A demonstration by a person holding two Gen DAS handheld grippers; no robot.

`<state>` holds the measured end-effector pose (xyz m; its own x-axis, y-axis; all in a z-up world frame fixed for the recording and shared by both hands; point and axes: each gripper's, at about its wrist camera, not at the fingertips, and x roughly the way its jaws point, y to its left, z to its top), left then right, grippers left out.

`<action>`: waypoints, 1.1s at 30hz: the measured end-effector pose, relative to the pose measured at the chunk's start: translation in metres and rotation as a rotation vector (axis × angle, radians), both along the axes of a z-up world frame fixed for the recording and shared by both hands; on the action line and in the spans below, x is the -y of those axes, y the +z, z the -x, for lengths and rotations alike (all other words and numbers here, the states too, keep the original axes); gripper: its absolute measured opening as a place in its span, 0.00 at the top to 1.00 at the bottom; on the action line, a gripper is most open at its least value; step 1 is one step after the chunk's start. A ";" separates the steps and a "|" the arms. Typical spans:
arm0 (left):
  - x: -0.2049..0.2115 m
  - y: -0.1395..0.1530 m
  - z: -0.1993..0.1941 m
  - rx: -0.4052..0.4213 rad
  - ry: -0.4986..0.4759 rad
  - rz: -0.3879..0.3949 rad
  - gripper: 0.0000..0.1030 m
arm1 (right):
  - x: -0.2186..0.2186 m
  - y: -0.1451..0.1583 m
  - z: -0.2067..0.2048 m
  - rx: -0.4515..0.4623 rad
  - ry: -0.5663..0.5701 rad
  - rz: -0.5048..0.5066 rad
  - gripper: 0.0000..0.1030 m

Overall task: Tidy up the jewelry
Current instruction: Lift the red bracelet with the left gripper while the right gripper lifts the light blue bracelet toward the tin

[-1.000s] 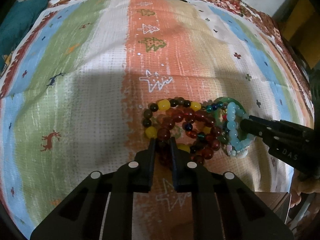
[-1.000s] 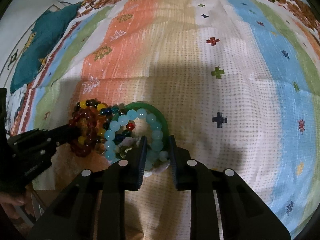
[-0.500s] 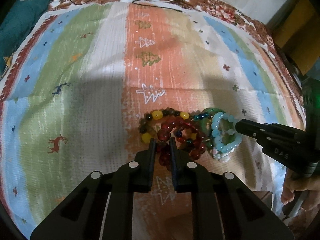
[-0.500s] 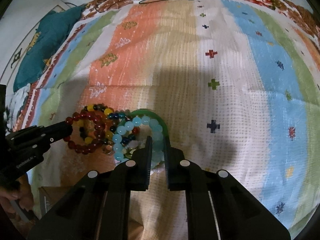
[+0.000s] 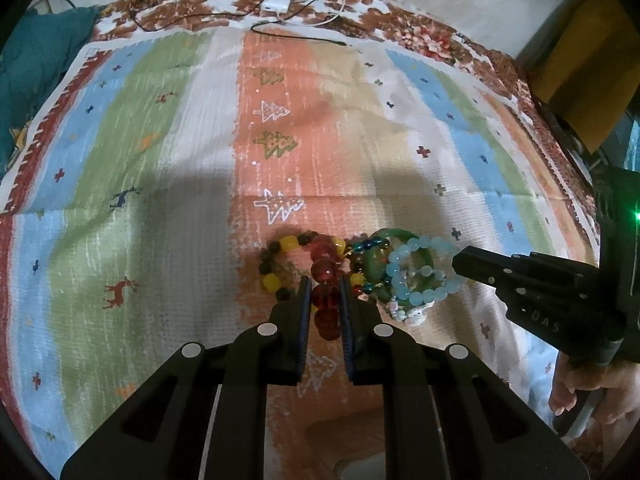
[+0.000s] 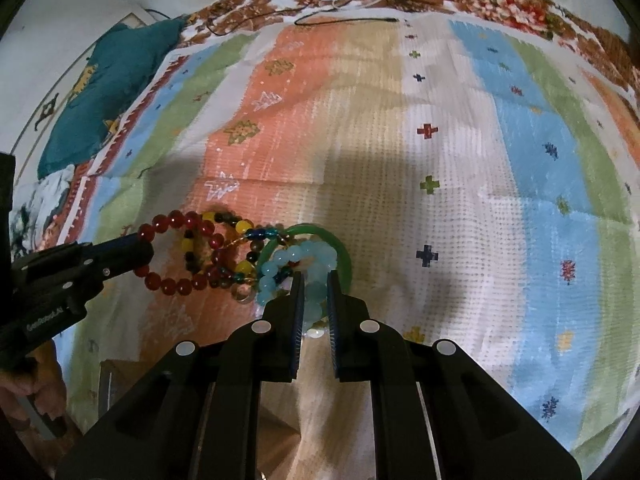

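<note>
A pile of bracelets lies on the striped blanket [image 5: 160, 184] near its front edge. My left gripper [image 5: 325, 290] is shut on the red bead bracelet [image 5: 324, 270] and lifts it off the pile; the bracelet also shows as a raised ring in the right wrist view [image 6: 176, 256]. My right gripper [image 6: 315, 286] is shut on the pale blue bead bracelet [image 6: 298, 262], seen in the left wrist view too [image 5: 416, 272]. A green bangle [image 6: 320, 234] and a yellow and dark bead bracelet [image 5: 280, 264] lie beneath, tangled with thin beaded strands.
A teal cushion [image 6: 100, 92] lies at the blanket's far left. A white charger with cables [image 5: 276, 2] sits at the far edge. A yellow-brown box [image 5: 580, 80] stands beyond the right edge. A brown box [image 6: 120, 384] shows below the blanket's front edge.
Both grippers closed on their bracelets and rose. The red bracelet has lifted away from the pile; the pale blue one has started to rise.
</note>
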<state>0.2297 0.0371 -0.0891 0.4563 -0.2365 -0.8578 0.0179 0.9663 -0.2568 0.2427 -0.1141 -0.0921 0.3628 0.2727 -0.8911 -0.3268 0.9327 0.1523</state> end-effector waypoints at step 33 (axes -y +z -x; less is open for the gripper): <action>0.008 0.075 0.083 0.170 -0.002 0.064 0.87 | -0.009 0.088 0.088 0.216 0.068 -0.039 0.88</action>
